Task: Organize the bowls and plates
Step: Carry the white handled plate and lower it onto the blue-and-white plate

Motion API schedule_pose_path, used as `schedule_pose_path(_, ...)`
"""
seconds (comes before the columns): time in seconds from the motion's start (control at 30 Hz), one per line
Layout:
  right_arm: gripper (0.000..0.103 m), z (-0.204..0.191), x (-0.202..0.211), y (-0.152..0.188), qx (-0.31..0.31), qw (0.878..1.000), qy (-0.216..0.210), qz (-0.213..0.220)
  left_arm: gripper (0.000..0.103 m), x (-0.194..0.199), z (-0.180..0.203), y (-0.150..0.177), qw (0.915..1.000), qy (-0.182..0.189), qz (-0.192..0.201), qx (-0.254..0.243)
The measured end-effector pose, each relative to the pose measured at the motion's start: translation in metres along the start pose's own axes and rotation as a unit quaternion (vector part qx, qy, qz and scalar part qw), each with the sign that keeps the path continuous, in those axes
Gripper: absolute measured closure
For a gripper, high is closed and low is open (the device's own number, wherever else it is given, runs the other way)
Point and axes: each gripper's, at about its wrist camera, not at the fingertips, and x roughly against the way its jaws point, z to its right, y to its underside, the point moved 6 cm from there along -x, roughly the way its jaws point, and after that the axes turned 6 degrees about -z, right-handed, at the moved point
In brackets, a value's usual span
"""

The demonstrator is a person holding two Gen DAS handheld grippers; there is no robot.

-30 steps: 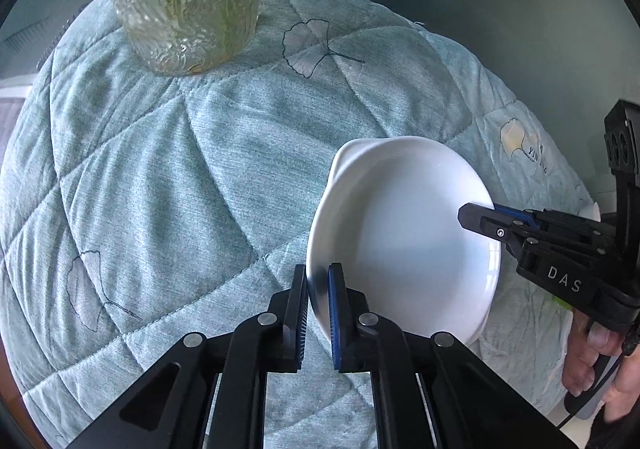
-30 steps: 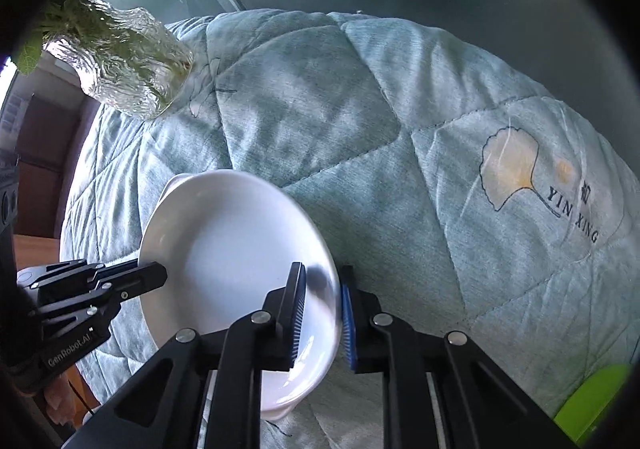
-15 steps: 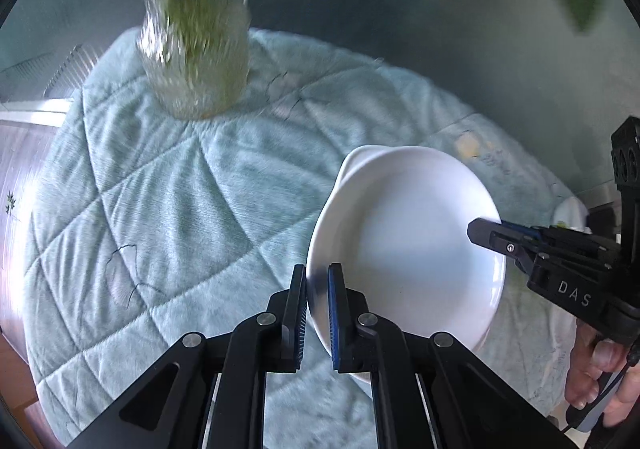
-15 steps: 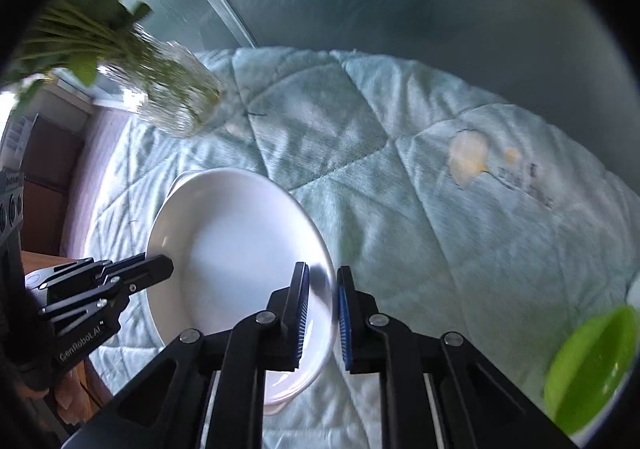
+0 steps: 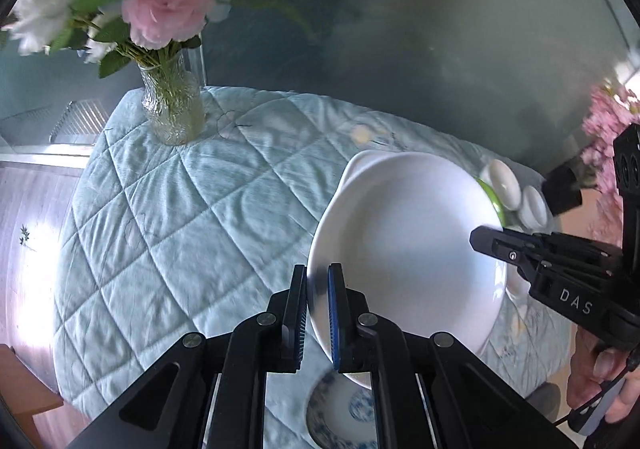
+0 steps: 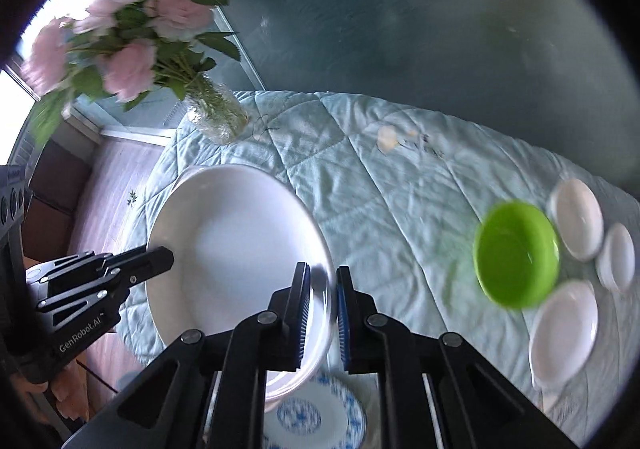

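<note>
white dish (image 5: 404,249) above quilt, opposite rims clamped in left gripper (image 5: 317,313) and right gripper (image 6: 323,313)

Left wrist view: high above table (image 5: 168,217), steeply downward, along left tool (image 5: 317,313). Right wrist view: same, along right tool (image 6: 322,313). Shared: white plate (image 5: 404,249), flower vase (image 5: 172,109), each other's tool.

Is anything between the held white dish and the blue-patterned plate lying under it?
Nothing visible: the white dish, clamped by the left gripper and right gripper, hangs above the blue-patterned plate with only cloth around it.
</note>
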Motion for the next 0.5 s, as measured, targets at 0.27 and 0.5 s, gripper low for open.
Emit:
schedule_pose_path(0.27,0.091,0.005,0.039,0.068,-0.034,0.999,-0.014,0.018,0.098,0.037,0.043,0.068,0.9998,-0.003,0.01,-0.018)
schedule_pose_path(0.5,0.092,0.006,0.045,0.122,-0.045,0.999,-0.012,0.012,0.098,0.037,0.057,0.126,0.9998,0.0,-0.004,-0.021)
